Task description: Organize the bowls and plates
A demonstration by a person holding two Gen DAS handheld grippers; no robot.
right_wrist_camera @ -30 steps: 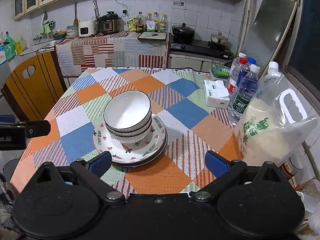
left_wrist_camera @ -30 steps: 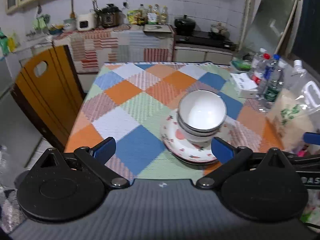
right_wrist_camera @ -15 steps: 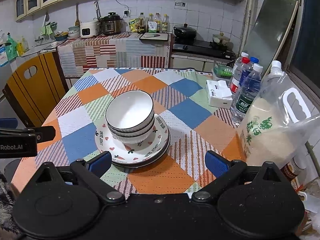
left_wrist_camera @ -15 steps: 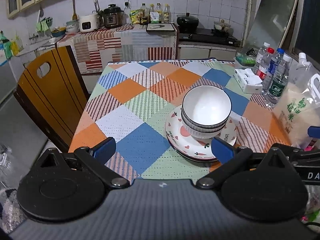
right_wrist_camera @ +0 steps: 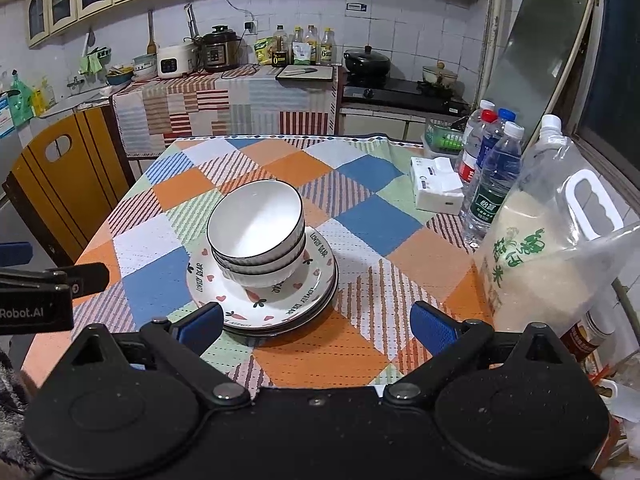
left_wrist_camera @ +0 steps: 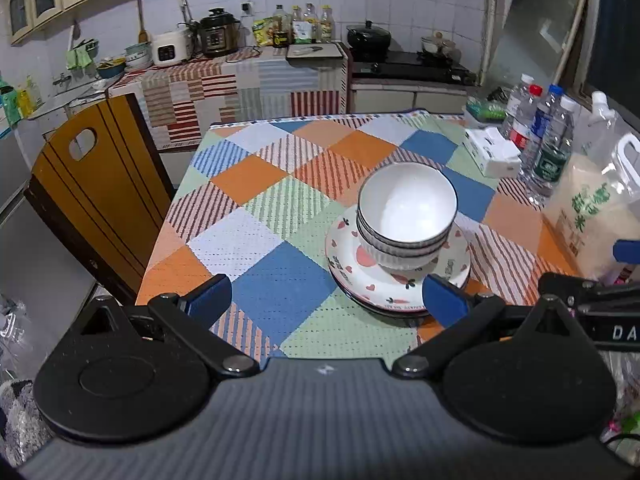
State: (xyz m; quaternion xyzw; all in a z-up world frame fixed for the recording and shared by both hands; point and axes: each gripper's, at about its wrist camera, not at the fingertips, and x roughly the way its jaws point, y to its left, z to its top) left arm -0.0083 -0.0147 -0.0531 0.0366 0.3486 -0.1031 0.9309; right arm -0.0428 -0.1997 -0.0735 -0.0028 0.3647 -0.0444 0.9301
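The stack of white ribbed bowls with dark rims (right_wrist_camera: 256,236) sits mouth-up, nested and leaning slightly toward 11 o'clock, on a stack of round white plates printed with hearts and carrots (right_wrist_camera: 288,304), near the front of the bench in the right wrist view. The plate rim reads "LOVELY BEAR". The bench wears a checked cloth of orange, blue, green and white squares (right_wrist_camera: 376,220), in a tiled kitchen. At 3 o'clock stand clear water bottles (right_wrist_camera: 494,184) and a clear bag of rice with green characters (right_wrist_camera: 532,264). The left gripper (left_wrist_camera: 326,294) and the right gripper (right_wrist_camera: 316,326) both hover with jaws spread wide, holding nothing. The left gripper's body carries the lettering "Robot.AI".
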